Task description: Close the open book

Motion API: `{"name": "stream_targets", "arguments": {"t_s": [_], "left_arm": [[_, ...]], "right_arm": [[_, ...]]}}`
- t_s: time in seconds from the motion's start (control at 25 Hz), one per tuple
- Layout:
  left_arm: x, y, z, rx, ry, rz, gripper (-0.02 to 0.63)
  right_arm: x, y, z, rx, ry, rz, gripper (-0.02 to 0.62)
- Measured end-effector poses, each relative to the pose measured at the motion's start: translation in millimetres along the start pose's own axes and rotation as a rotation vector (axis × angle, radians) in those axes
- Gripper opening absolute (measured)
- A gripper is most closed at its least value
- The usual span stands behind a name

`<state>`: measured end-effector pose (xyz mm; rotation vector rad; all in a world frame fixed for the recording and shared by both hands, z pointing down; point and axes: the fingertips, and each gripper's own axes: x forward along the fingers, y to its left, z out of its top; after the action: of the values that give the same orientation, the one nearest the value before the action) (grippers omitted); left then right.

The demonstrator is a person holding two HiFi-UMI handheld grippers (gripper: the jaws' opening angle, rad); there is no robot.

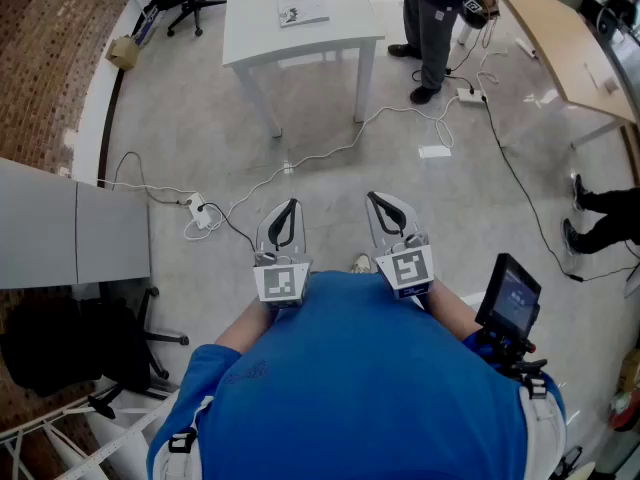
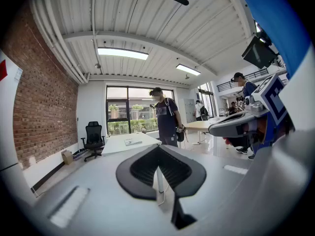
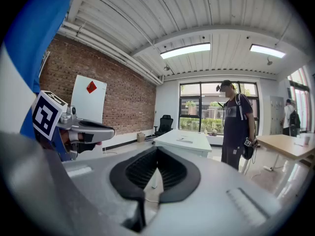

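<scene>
Left hand-held gripper (image 1: 289, 206): clenched, jaws pressed together on nothing, held near level in front of the holder's blue shirt.
Right hand-held gripper (image 1: 376, 200): clenched too, empty, just beside the left one.
Floor (image 1: 330, 193): grey, right below both; a white cable (image 1: 330, 151) trails across it to a power strip (image 1: 199, 211).
Book (image 1: 301, 6): lies flat on the white worktop (image 1: 255, 33), well apart from both hand-held grippers.
Bystander (image 1: 432, 18): in dark clothes, standing beside the worktop's right side.

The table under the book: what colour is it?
White; the square table shows best in the head view.
</scene>
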<state>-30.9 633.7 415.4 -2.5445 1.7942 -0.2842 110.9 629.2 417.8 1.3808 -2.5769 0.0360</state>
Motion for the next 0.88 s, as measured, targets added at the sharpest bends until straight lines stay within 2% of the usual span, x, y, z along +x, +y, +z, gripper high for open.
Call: {"name": "stream_targets", "arguments": {"t_s": [0.28, 0.52, 0.88], "left_arm": [[2.2, 6.0, 9.1, 0.017, -0.008, 0.002, 0.007], [102.2, 43.5, -2.2, 0.005, 0.027, 0.001, 0.008], [197.2, 124.5, 3.9, 0.004, 0.01, -0.089, 0.007]], "right_arm": [[4.8, -0.9, 5.5, 0.015, 0.006, -0.002, 0.003], [96.5, -56.2, -1.3, 0.03, 0.039, 0.005, 0.003], [205.2, -84.3, 27.0, 0.02, 0.054, -0.083, 0.003]]}}
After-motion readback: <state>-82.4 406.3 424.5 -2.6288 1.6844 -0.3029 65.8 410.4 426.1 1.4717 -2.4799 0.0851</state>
